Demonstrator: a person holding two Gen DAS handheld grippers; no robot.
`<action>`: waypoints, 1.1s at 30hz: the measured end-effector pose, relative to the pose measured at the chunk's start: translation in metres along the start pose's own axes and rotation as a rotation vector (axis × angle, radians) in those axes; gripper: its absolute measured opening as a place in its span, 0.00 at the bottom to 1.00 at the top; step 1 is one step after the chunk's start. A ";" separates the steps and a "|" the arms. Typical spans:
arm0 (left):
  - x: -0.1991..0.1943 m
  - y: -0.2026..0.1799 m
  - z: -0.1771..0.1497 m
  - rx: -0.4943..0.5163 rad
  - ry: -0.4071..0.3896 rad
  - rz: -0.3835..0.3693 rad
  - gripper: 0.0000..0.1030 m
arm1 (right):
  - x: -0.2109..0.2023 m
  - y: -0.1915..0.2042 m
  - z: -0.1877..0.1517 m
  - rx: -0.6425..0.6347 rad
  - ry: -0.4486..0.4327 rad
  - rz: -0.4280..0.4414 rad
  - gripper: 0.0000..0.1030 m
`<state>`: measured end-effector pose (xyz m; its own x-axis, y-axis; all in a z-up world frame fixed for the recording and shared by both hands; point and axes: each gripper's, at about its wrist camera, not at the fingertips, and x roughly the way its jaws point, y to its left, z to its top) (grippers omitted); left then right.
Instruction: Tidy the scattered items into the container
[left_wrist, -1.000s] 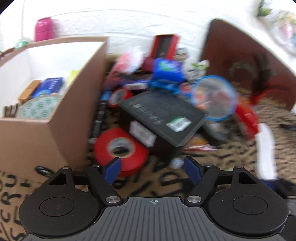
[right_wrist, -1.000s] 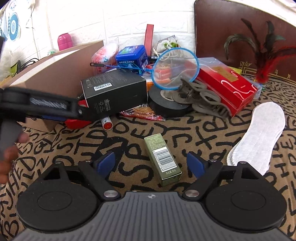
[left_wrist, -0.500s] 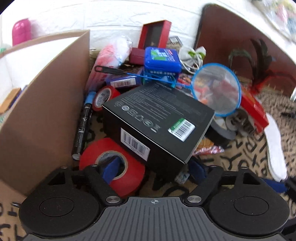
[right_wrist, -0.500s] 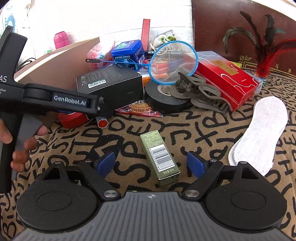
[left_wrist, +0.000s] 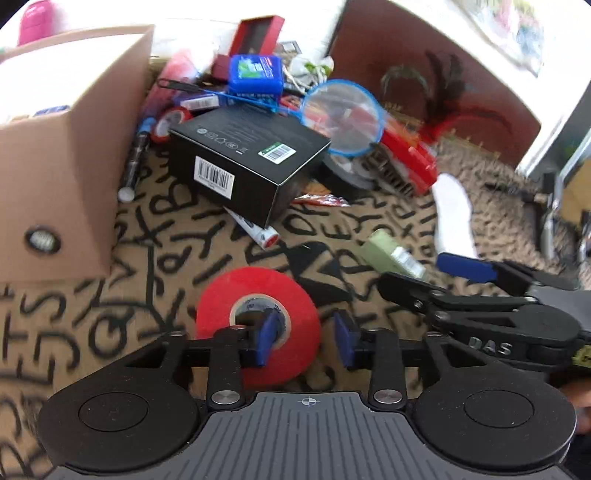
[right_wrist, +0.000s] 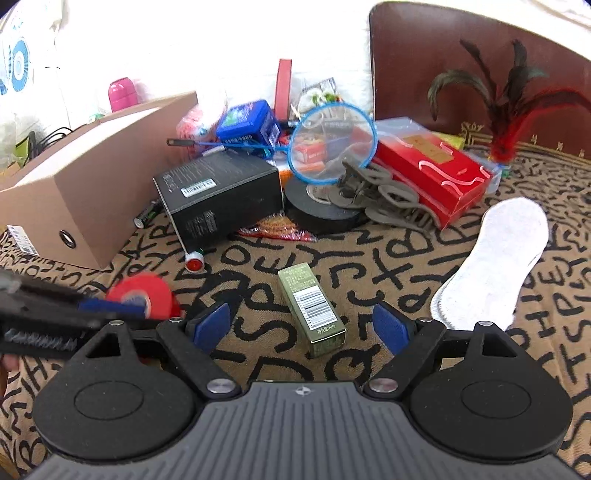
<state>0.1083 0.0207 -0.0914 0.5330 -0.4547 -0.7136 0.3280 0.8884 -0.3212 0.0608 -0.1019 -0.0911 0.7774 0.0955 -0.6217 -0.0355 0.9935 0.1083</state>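
Observation:
My left gripper (left_wrist: 304, 338) is shut on a red tape roll (left_wrist: 258, 317), one finger through its core and the other outside its rim, holding it above the patterned cloth. The roll also shows in the right wrist view (right_wrist: 142, 293). The brown cardboard box (left_wrist: 74, 158) stands at the left, also in the right wrist view (right_wrist: 92, 188). My right gripper (right_wrist: 301, 326) is open and empty, its fingers on either side of a small green carton (right_wrist: 312, 308) lying on the cloth.
A black box (right_wrist: 221, 195), black tape roll (right_wrist: 321, 210), grey hair clips (right_wrist: 384, 199), blue net (right_wrist: 332, 147), red box (right_wrist: 432, 170), blue tin (right_wrist: 247, 122) and white insole (right_wrist: 495, 254) lie behind. A red-capped tube (left_wrist: 255, 230) lies by the black box.
My left gripper has closed on the red tape roll and pulled it back from beside the black box, out over the cloth. The right gripper has hardly moved.

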 end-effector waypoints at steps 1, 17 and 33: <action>-0.009 0.002 0.000 -0.023 -0.028 0.006 0.76 | -0.003 0.002 0.001 -0.006 -0.007 0.002 0.84; -0.003 0.041 0.003 -0.088 -0.015 0.086 0.50 | 0.007 0.048 0.003 -0.062 0.077 0.169 0.56; -0.002 0.051 0.002 -0.076 -0.017 0.046 0.29 | 0.026 0.058 0.014 -0.020 0.124 0.237 0.24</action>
<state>0.1252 0.0666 -0.1047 0.5593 -0.4133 -0.7186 0.2429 0.9105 -0.3347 0.0882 -0.0424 -0.0900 0.6629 0.3315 -0.6714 -0.2206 0.9433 0.2480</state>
